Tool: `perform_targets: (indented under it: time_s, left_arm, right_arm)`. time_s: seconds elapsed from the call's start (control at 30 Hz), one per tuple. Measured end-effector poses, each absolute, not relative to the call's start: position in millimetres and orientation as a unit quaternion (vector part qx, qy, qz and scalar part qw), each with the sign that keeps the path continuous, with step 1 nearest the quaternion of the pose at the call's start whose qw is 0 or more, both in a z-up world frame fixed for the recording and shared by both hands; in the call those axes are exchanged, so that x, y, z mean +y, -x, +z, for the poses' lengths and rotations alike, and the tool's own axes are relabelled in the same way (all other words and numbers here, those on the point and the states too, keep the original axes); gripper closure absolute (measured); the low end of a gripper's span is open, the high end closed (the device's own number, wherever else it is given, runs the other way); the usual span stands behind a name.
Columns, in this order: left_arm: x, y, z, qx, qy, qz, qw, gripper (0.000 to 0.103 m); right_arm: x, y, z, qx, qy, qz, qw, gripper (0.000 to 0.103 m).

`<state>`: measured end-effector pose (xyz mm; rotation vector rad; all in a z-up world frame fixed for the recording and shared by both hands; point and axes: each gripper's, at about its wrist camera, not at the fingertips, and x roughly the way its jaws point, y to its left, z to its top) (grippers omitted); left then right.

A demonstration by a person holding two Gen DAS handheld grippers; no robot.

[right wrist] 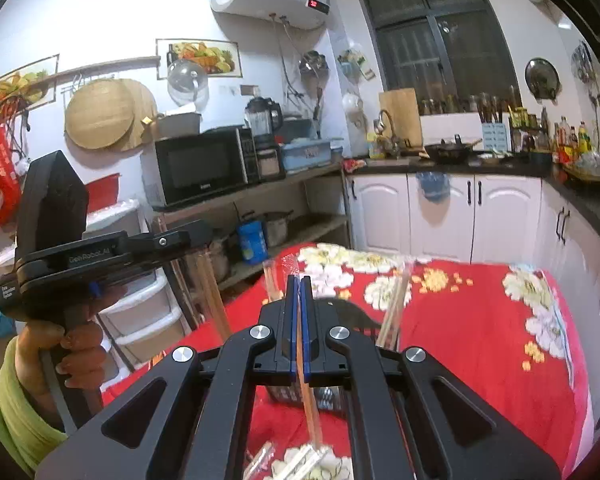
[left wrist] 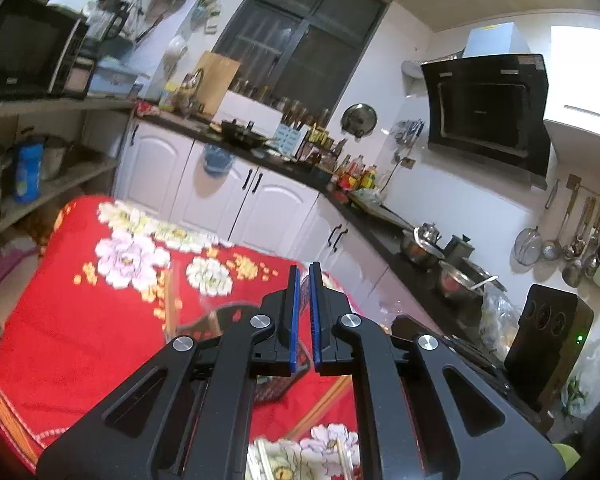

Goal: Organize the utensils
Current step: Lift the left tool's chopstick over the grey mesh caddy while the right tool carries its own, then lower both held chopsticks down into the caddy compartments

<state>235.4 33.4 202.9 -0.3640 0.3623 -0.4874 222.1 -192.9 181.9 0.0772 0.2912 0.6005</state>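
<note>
- Wrapped chopsticks (right wrist: pixel 306 392): one pair clenched in the right gripper (right wrist: pixel 299 292), above the red floral tablecloth (right wrist: pixel 480 340) near its front edge.
- Black holder (right wrist: pixel 352 316) just beyond; insertion looks next.
- Left gripper (left wrist: pixel 305 280): clenched, seemingly empty.

Bright, cool indoor light throughout, window (left wrist: pixel 300 36) dark so lit from inside, white wall (left wrist: pixel 452 200) and upper cabinet (left wrist: pixel 580 76) blown out. Heavy fisheye bending with black vignette at corners. Motion blur on red floral cloth (left wrist: pixel 80 320) and on wrapped chopsticks (right wrist: pixel 396 308), gripper arms close up sharp, shadows soft.
</note>
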Motion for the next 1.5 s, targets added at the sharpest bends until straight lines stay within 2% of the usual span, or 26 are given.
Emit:
perform_targets:
  time_s: [0.3, 0.6, 1.0, 1.5]
  left_arm:
    - [25, -244, 247, 0.133, 0.147, -0.240, 0.950, 0.100]
    - [21, -256, 265, 0.110, 0.121, -0.227, 0.960, 0.100]
    - [41, -280, 242, 0.122, 0.143, -0.195, 0.963, 0.100]
    - [46, -303, 193, 0.167, 0.172, -0.184, 0.953, 0.100]
  right_arm:
    - [-183, -233, 218, 0.105, -0.027, 0.299, 0.948, 0.101]
    - [-173, -250, 244, 0.078, -0.033, 0.303, 0.949, 0.101]
    - [-157, -272, 246, 0.065, -0.028, 0.293, 0.953, 0.101]
    - [-152, -308, 208, 0.105, -0.033, 0.280, 0.954, 0.101]
